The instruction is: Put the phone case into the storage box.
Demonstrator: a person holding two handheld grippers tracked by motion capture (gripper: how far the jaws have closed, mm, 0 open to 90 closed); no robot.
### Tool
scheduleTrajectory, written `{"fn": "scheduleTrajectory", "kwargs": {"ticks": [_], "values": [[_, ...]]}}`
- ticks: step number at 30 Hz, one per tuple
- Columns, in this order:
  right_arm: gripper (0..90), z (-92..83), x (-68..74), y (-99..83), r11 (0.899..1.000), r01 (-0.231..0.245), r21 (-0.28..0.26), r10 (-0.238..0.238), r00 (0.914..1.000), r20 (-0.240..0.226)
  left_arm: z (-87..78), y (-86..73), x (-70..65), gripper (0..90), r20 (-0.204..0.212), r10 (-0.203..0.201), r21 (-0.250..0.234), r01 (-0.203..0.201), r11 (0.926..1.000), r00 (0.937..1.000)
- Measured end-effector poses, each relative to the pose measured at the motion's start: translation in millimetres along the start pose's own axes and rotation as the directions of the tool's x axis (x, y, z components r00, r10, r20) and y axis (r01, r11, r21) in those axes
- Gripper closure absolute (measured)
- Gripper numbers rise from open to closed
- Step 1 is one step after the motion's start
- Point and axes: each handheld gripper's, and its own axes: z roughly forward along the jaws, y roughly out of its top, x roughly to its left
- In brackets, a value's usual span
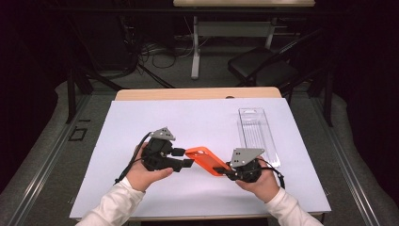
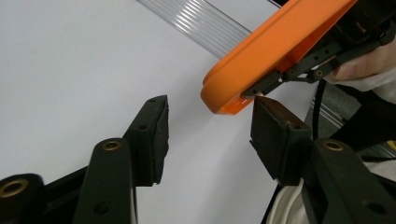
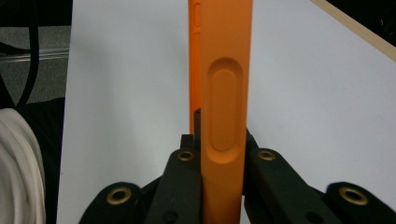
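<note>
Orange phone case (image 1: 205,160) was clamped edge-on between right gripper (image 3: 223,140) fingers, off the table. Its free end sat just ahead of left gripper (image 2: 210,121) fingertips, nearer one pad, untouched; those jaws stood half-wide. Clear plastic tray (image 1: 258,134) lay beyond right gripper.

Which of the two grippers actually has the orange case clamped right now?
The right gripper: its jaws are shut on the orange case. The left gripper stands open, its jaws beside the case's free end, not pressing on it.
</note>
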Motion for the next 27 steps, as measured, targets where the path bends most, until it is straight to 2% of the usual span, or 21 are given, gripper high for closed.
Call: {"fn": "scheduleTrajectory", "kwargs": {"ticks": [6,11,15,19,21,27], "values": [[86.6,0.3,-1.6,-2.1,1.000,-0.024,-0.015,0.024,0.9996,-0.013,1.5,0.5,1.9,54.0,0.002,-0.010,-0.014,0.010,0.9999,0.9999],[86.6,-0.8,-3.3,-2.7,0.998,-0.043,-0.034,0.042,0.9989,-0.021,2.6,0.4,-0.3,62.3,0.013,0.004,-0.034,-0.004,0.9994,0.9999],[86.6,-0.4,-2.7,-2.6,0.999,-0.043,-0.025,0.042,0.9987,-0.028,3.1,1.9,-1.9,63.9,0.014,0.016,-0.042,-0.015,0.9990,0.9998],[86.6,0.8,-1.7,-2.5,0.998,-0.047,-0.039,0.046,0.9984,-0.033,5.7,2.1,-2.9,65.5,0.013,0.017,-0.047,-0.017,0.9988,0.9998],[86.6,0.6,-2.0,-2.7,0.998,-0.053,-0.045,0.051,0.9979,-0.039,6.8,1.8,-3.2,69.1,0.009,0.020,-0.051,-0.019,0.9985,0.9998],[86.6,0.2,-2.4,-2.9,0.997,-0.058,-0.050,0.056,0.9976,-0.042,9.7,1.1,-2.6,73.5,0.018,0.008,-0.066,-0.007,0.9978,0.9998]]}}
